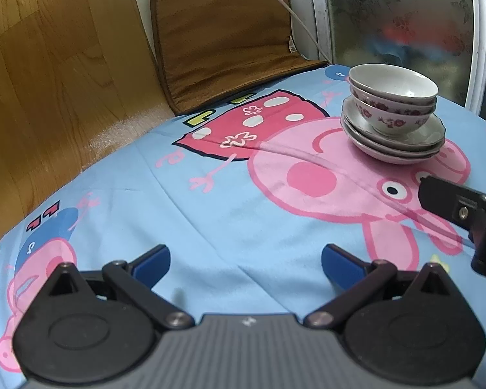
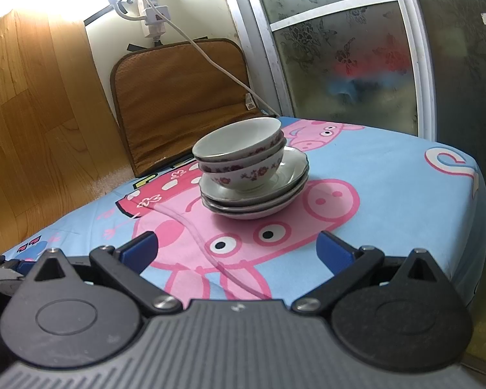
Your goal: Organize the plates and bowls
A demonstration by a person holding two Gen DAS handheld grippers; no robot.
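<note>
The left gripper [image 1: 245,267] is hovering over the blue cartoon-pig tablecloth [image 1: 210,214] with its blue pads spread wide, gripping nothing. The right gripper [image 2: 238,253] is likewise gaping, empty. The bowls [image 2: 239,152] (two, nested, with red floral bands) are sitting on the stack of plates [image 2: 259,191], which is resting on the cloth at about twelve o'clock from the right gripper and at two o'clock from the left. A brown cushion [image 2: 178,97] is leaning against the wall behind the stack, at eleven o'clock in the right view.
</note>
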